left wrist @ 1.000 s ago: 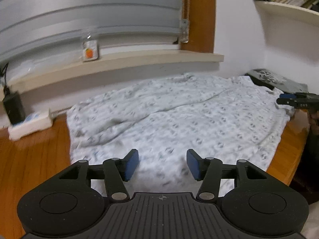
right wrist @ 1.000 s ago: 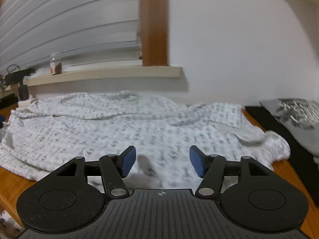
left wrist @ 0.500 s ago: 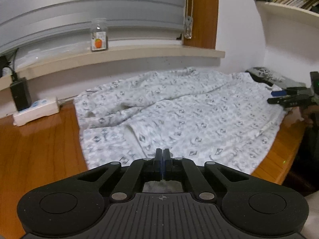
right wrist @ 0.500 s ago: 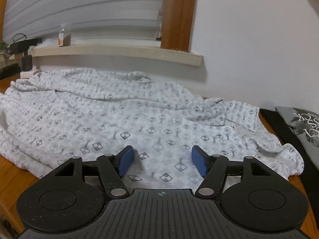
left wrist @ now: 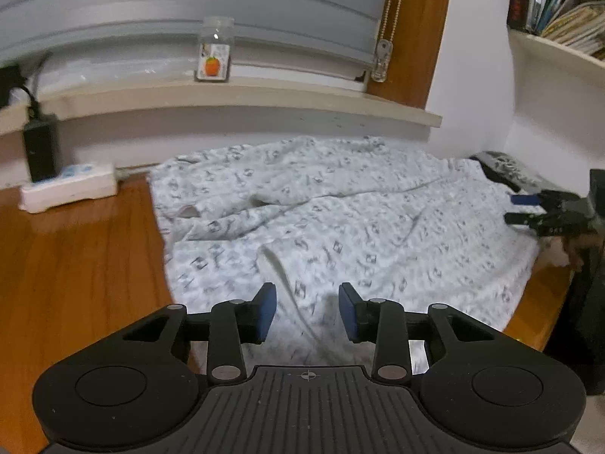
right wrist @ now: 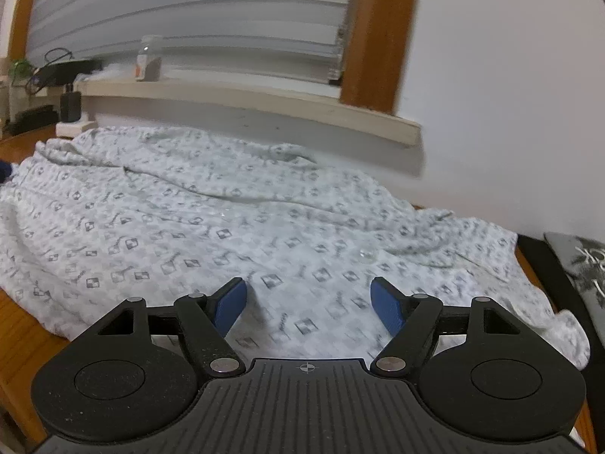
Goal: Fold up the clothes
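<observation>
Since half a second ago, left hand-held gripper has gone from clamped to parted, jaws opening over a raised fold of the patterned shirt, gripping nothing. Right hand-held gripper widens, empty, above the shirt spread on the wooden surface.

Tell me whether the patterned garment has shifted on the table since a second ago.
Cannot tell. In the left wrist view the patterned garment looks differently placed against the power strip, but the camera itself moved, and the earlier frame is blurred.
</observation>
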Available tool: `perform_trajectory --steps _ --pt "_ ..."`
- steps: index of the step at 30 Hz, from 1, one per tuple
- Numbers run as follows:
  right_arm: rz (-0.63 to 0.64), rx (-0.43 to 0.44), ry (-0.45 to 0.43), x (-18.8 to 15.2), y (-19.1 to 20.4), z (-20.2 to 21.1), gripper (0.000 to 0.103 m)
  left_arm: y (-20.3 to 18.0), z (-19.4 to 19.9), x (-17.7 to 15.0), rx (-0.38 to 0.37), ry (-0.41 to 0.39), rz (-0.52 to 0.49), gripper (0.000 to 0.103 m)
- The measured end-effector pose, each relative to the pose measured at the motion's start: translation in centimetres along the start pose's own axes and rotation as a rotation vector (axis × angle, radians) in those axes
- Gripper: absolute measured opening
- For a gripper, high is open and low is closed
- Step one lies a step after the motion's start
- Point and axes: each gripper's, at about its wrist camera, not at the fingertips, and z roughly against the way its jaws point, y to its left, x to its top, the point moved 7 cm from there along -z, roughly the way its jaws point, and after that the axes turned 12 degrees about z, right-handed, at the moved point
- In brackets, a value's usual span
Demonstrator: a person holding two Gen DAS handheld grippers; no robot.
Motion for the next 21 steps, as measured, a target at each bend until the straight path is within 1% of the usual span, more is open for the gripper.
perform_trajectory --steps 3,4,5,6,7,9,12,14,15,17,19,20,21 --pt "0.017 -0.006 -0.006 0.6 -0.1 -0.2 0.072 -0.4 -0.9 0.0 -0.024 0.027 -0.014 0.038" --pt "0.024 -0.009 -0.005 0.8 -0.2 -0.2 0.072 -0.5 -1.0 0.0 -0.021 0.026 -0.021 0.035" --pt "0.028 -0.012 -0.007 1.0 -0.4 -0.3 0.072 -0.6 -1.2 0.0 -0.018 0.025 -0.028 0.024" --pt "0.027 -0.013 -0.008 1.2 -0.7 -0.3 0.072 -0.7 -1.2 0.0 -0.020 0.025 -0.038 0.010" --pt "0.025 -0.014 -0.009 1.3 -0.9 -0.4 0.072 -0.9 -1.0 0.1 -0.023 0.010 -0.043 0.006" --pt "0.010 0.001 -0.014 1.4 -1.3 -0.5 0.072 -1.1 -0.2 0.6 -0.031 -0.042 -0.040 0.005" --pt "-0.002 0.065 -0.015 1.0 -1.2 -1.0 0.071 -1.4 1.8 2.0 -0.055 -0.144 -0.010 0.005" --pt "0.000 0.089 -0.014 0.9 -1.0 -1.1 0.070 -1.5 2.7 2.9 -0.076 -0.182 0.016 0.005" --pt "0.004 0.092 -0.014 0.9 -0.9 -1.2 0.070 -1.5 2.8 3.2 -0.080 -0.182 0.015 0.005" --pt "0.001 0.103 -0.026 1.3 -0.8 -1.2 0.069 -1.2 2.3 3.3 -0.059 -0.167 0.017 0.005" --pt "-0.007 0.113 -0.035 1.8 -0.9 -1.5 0.069 -0.5 1.4 2.7 -0.033 -0.127 0.041 0.007" --pt "-0.005 0.119 -0.031 2.0 -0.9 -1.8 0.069 -0.1 1.0 2.4 -0.015 -0.110 0.052 0.009" --pt "-0.002 0.125 -0.024 2.3 -0.9 -2.3 0.069 0.1 0.6 1.9 0.001 -0.096 0.059 0.013"
